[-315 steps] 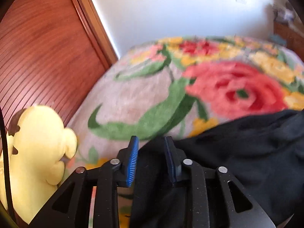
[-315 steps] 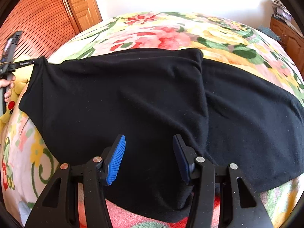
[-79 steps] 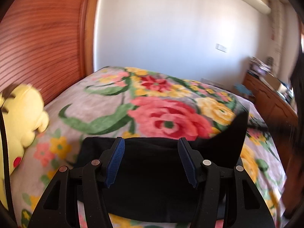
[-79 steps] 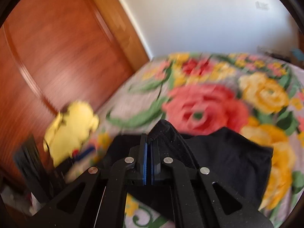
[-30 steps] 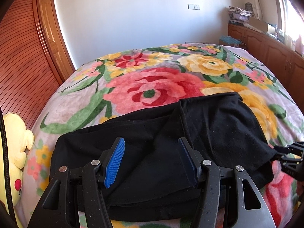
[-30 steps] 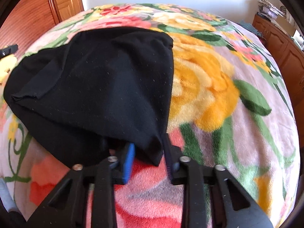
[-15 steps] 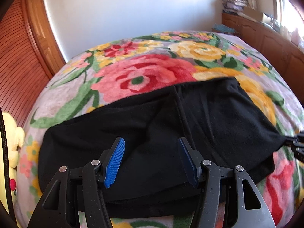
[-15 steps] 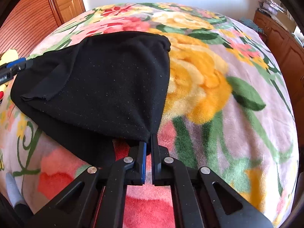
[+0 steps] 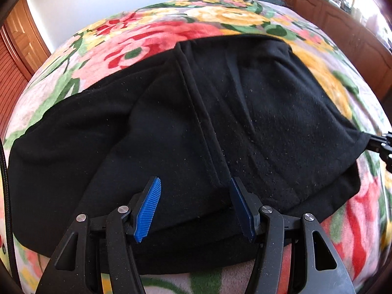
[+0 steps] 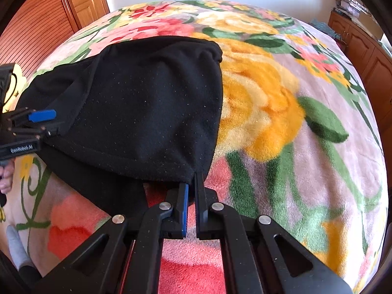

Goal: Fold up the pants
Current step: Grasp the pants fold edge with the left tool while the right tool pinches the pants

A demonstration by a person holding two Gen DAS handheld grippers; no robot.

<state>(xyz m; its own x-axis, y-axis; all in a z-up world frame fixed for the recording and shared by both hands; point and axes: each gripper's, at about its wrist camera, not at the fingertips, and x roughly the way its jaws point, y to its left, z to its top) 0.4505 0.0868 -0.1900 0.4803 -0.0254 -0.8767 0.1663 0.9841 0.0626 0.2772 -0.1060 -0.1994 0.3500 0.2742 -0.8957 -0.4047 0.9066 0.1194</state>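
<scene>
The black pants lie folded on the floral blanket, just ahead of both grippers; the right gripper is clamped on their near corner; the left gripper hangs over the near edge, jaws apart, gripping nothing; a yellow plush sits behind it; a wooden door stands beyond; cabinets line the right.

Bare blanket right of the pants lies open for passage.

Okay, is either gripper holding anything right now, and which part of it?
The right gripper is shut on the near corner of the folded black pants. The left gripper is open above them, holding nothing.
</scene>
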